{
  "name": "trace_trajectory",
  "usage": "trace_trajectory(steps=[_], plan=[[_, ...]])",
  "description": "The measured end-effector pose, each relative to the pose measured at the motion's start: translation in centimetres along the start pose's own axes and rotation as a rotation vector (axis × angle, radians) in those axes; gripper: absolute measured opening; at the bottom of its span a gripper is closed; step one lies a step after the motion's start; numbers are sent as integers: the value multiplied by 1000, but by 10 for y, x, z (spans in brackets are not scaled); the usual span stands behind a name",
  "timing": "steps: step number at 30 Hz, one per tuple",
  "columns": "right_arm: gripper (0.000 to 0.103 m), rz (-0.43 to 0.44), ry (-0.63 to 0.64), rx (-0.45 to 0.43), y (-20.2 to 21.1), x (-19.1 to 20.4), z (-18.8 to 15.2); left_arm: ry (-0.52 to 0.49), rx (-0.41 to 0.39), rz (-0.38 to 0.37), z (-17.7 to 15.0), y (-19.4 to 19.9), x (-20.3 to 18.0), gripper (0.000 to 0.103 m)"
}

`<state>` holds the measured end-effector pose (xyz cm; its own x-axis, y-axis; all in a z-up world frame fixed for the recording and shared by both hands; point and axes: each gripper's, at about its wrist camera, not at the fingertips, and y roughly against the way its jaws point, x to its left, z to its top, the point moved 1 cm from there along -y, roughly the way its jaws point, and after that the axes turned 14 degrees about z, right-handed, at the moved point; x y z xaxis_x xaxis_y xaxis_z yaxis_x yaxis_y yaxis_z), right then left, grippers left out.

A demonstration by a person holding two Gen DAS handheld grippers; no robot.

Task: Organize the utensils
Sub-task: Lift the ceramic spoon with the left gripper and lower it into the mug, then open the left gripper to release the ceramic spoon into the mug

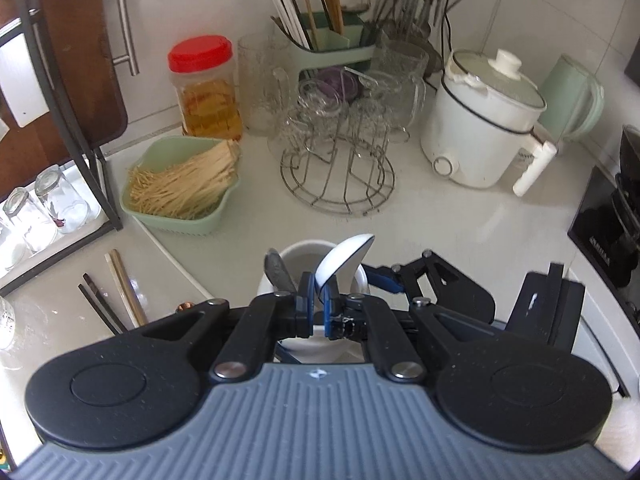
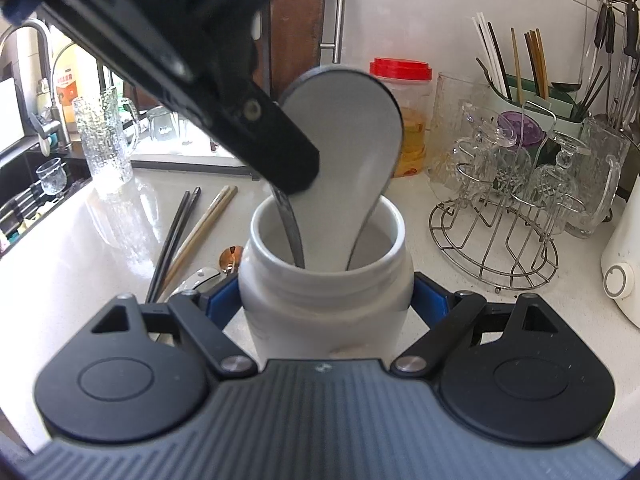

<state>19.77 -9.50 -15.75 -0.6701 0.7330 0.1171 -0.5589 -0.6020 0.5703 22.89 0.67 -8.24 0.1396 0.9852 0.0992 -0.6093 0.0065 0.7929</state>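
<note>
**Utensil sort: partly done, spoon going in**

L to R: two chopstick pairs (image 2: 192, 236) and a small spoon (image 2: 231, 258) lie loose on bench at 9 o'clock of white jar (image 2: 326, 280), not yet stowed. L tool (image 1: 318, 296) pinched narrow on white spoon (image 1: 344, 258), handle down in jar beside a metal spoon (image 2: 290, 236). R tool (image 2: 326, 304) clamps the jar's body, steadying it. Est. roughly half left.
</note>
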Motion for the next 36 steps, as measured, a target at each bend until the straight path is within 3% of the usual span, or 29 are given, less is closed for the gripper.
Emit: trace_trajectory(steps=[14,23,25,29,36], plan=[[90,-5,-4,2,0,1,0,38,87,-50,-5,-16,3,6],[90,-12,-9,0,1,3,-2,54,97,-55,-8,-15,5,6],[90,-12,-9,-1,2,3,-2,65,102,-66,-7,-13,7,10],[90,-12,-10,-1,2,3,-2,84,82,-83,-5,-3,8,34],[90,-17,-14,1,3,3,-2,99,24,-103,4,19,6,36]])
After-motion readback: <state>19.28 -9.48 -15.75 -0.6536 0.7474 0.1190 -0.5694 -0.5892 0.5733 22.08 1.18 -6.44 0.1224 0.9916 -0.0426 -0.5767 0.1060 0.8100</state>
